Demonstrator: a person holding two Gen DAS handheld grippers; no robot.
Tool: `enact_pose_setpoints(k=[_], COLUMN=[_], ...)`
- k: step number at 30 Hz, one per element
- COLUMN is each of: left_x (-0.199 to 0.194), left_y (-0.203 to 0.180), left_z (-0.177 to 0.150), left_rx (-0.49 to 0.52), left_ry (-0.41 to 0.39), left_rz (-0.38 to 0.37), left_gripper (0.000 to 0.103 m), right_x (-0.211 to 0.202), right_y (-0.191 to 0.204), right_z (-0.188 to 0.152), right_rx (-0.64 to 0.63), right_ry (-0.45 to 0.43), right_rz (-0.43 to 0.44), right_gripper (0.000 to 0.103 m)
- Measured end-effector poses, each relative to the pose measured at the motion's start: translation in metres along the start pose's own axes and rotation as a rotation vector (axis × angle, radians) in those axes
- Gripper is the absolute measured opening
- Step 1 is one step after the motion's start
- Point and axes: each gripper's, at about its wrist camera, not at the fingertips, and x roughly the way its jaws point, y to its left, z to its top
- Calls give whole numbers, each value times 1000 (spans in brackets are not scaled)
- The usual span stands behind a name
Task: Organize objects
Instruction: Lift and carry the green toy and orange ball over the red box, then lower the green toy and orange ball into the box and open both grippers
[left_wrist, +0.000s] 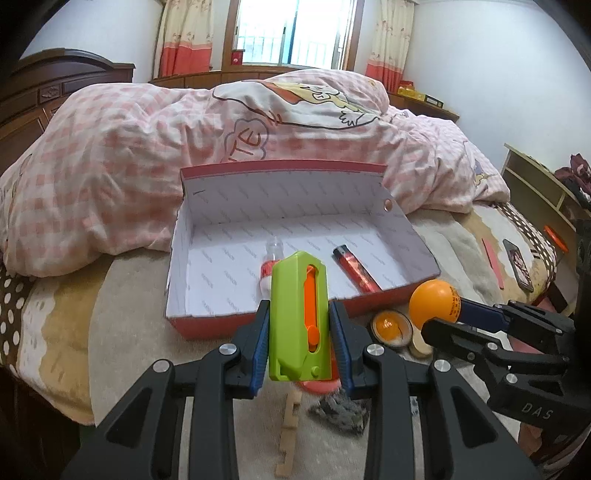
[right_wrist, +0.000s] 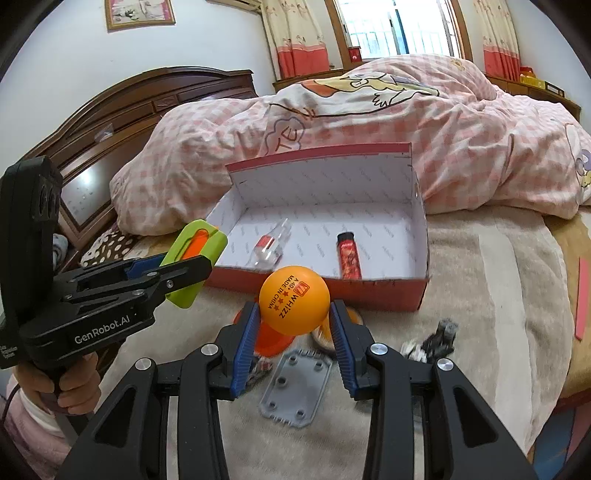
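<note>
Two loads being carried: left hand-held gripper (left_wrist: 298, 332) clamping green cutter (left_wrist: 298, 317), right hand-held gripper (right_wrist: 293, 325) clamping orange ball (right_wrist: 294, 300); open box (left_wrist: 384, 266) lying just ahead, long axis crosswise.

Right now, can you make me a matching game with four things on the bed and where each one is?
Things:
1. orange ball
2. green toy
3. red lighter
4. grey plate

Places:
A. lying inside the box
B. held in the left gripper
C. flat on the blanket, outside the box
D. held in the right gripper

Pairs: 1-D, 2-B, 3-A, 4-C
</note>
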Motion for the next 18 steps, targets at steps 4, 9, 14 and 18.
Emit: enact_pose_setpoints(k=[4,9,14,18], left_x=[11,24,41,62], left_y=[3,6,11,15], left_z=[10,21,29,36], left_rx=[-5,-9,-18,-22], left_ry=[4,6,19,42], left_rz=[2,15,28,46], left_gripper=[30,30,30,30], right_x=[9,21,35,46], right_y=[-4,-11,-20,-25], right_z=[12,22,34,42], right_rx=[-6,-4,13,17], right_ry=[7,16,20,20], right_rz=[-6,-8,-15,-29], right_gripper=[40,40,40,40])
